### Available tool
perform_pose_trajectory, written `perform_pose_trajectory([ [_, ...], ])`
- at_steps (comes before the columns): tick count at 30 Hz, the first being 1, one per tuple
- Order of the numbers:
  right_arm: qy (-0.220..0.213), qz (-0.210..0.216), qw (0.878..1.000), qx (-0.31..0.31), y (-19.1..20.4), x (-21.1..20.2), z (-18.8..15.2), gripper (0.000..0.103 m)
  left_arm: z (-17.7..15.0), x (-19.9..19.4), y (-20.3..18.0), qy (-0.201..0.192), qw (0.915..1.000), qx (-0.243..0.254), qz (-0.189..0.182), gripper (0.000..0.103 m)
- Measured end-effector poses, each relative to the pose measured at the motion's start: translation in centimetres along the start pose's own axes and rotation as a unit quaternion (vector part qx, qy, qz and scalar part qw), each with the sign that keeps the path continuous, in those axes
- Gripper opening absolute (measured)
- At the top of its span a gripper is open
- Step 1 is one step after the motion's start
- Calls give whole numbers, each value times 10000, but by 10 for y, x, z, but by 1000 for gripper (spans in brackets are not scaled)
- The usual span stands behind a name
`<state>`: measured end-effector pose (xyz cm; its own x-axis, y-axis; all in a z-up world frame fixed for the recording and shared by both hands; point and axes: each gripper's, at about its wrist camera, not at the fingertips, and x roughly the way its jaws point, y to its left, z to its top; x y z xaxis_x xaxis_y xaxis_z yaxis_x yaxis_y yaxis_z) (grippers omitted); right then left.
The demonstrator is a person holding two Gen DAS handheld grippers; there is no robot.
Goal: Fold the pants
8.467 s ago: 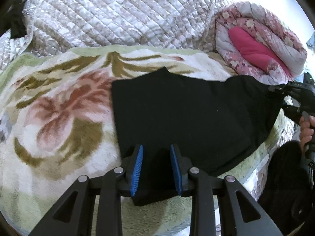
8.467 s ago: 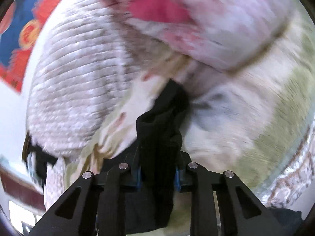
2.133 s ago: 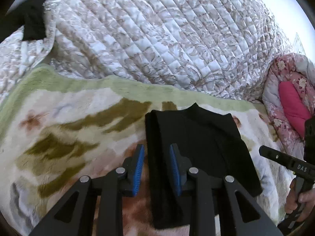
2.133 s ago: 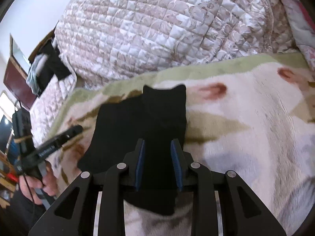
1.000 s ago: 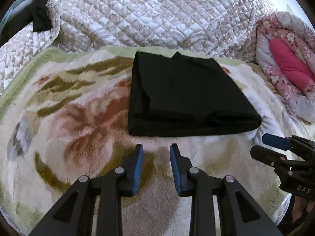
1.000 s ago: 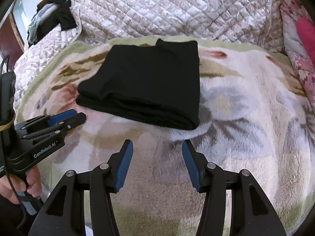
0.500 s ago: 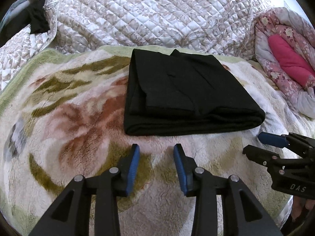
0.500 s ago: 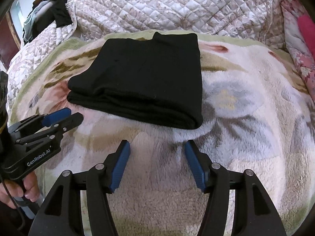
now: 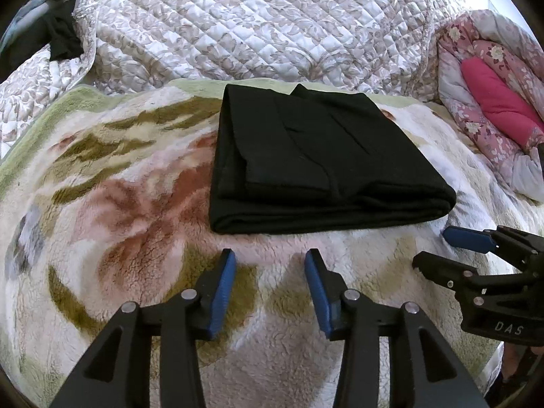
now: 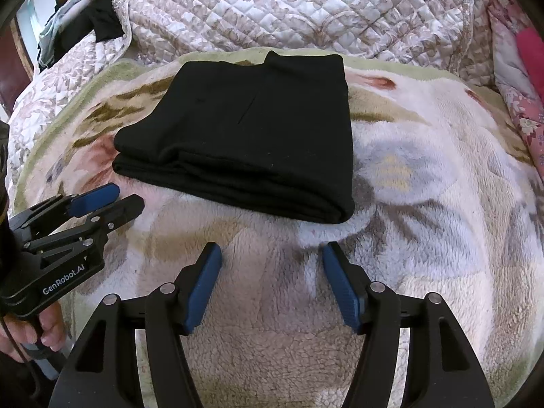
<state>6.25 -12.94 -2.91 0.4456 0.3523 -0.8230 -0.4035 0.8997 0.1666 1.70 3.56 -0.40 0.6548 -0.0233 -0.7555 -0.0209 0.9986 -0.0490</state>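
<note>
The black pants (image 9: 319, 163) lie folded into a flat rectangle on the fleece floral blanket (image 9: 129, 204); they also show in the right wrist view (image 10: 244, 136). My left gripper (image 9: 270, 258) is open and empty, just short of the pants' near folded edge. My right gripper (image 10: 272, 250) is open and empty, also just short of the near edge. Each gripper shows in the other's view: the right one (image 9: 438, 248) at the pants' right corner, the left one (image 10: 125, 197) at the left corner.
A quilted beige bedspread (image 9: 255, 23) rises behind the blanket. A rolled pink floral quilt (image 9: 493, 102) lies at the right. Dark clothes (image 10: 98, 17) hang at the far left. A hand (image 10: 30, 333) grips the left tool's handle.
Both grippers let go of the pants and drew back toward me. Their jaws have opened wider over the last second. The pants stay folded and still.
</note>
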Motion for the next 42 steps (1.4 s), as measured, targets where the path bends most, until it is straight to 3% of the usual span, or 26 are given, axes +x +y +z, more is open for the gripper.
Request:
perform_pose_trajectory([
  [2, -6, 84, 9999, 116, -1, -6, 3, 63, 1, -1, 0, 17, 10000, -22, -14, 46],
  [5, -410, 205, 9987, 238, -6, -22, 9, 62, 3, -5, 3, -75, 9997, -172, -176, 46],
  [10, -712, 45, 9962, 501, -22, -26, 26, 35, 26, -16, 0, -550, 9980, -102, -311, 45],
  [14, -598, 73, 9970, 484, -24, -11, 36, 34, 44, -9, -6, -806, 9960, 48, -387, 45],
  [17, -502, -31, 9984, 255, -17, -2, 33, 34, 45, 11, 0, -498, 9986, 37, -179, 43],
  [19, -490, -2, 9985, 246, -18, -3, 31, 35, 42, 18, 10, -398, 9987, -124, -292, 43],
  [31, -361, -162, 9992, 94, -15, -16, 26, 38, 41, 14, 21, -377, 9985, -311, -247, 46],
  [39, -306, 24, 9995, 58, -2, -29, 12, 38, 31, -11, 18, -303, 9989, -337, -86, 46],
  [42, -338, 23, 9994, -15, 3, -29, 8, 47, 22, -16, 15, -188, 9991, -357, -108, 46],
])
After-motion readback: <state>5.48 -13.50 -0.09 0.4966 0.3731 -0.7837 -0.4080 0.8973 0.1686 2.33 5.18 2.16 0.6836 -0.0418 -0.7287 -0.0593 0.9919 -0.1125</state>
